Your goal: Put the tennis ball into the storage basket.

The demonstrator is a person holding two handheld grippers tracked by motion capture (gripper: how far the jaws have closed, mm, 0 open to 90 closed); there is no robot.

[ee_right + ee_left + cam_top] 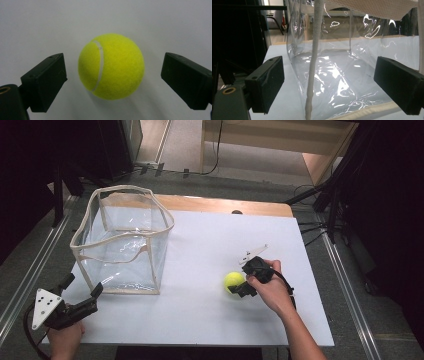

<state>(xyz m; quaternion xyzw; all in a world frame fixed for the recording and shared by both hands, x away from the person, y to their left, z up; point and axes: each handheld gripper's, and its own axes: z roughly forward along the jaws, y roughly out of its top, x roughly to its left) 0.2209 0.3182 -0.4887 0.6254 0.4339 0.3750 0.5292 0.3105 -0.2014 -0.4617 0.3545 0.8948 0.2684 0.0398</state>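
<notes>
L gripper (82, 297) low, jaws wide — R gripper (239, 287) angled down, seemingly open.

One tennis ball (233, 282), one clear bag (122, 240), two tools, one table (210, 320).

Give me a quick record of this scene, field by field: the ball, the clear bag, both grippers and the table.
ball: yellow tennis ball lying on the white table
bag: clear plastic bag with cream trim, standing open, left of the ball
right gripper: open, jaws either side of the ball, not touching it
left gripper: open, jaws facing the bag's near corner
bag contents: nothing seen inside
</notes>
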